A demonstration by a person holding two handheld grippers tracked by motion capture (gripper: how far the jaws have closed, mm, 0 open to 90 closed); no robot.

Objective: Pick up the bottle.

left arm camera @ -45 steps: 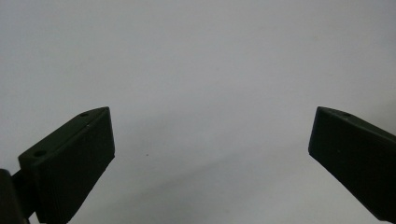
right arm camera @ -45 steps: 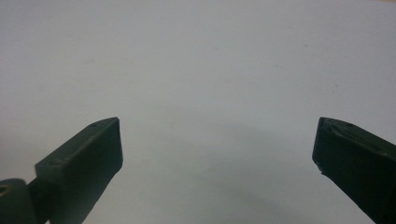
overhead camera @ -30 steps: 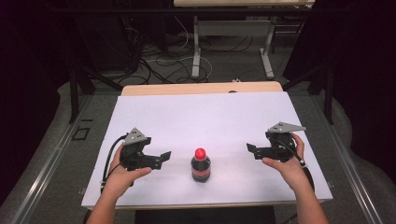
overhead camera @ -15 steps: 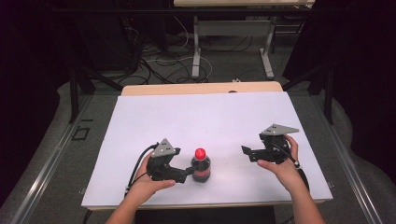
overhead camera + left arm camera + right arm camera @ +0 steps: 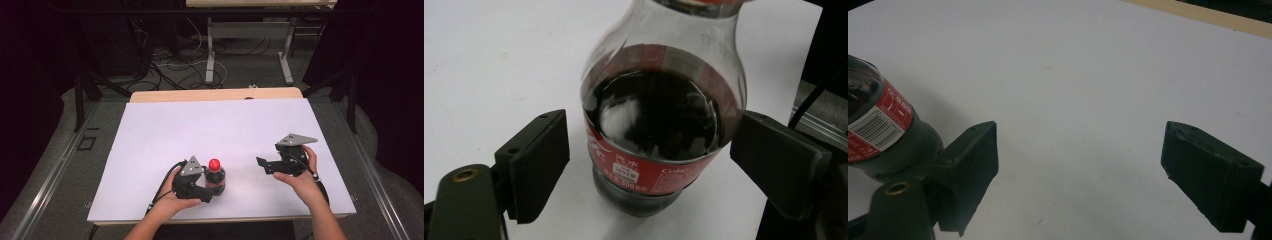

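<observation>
left claw (image 5: 651,165) (around bottle (image 5: 663,115)), white tabletop (image 5: 210,127)

A small clear plastic cola bottle (image 5: 215,179) is seen standing upright on the white table sheet (image 5: 220,130), near its front edge and left of centre. It is capped in red, filled with dark liquid to the shoulder, and wrapped with 1 red label carrying white lettering and a barcode.

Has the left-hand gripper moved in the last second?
Yes. The left gripper has slid rightward across the white table to the cola bottle, which stands where it was. Its jaws have been closing with the bottle between them, one pad not yet touching.
</observation>
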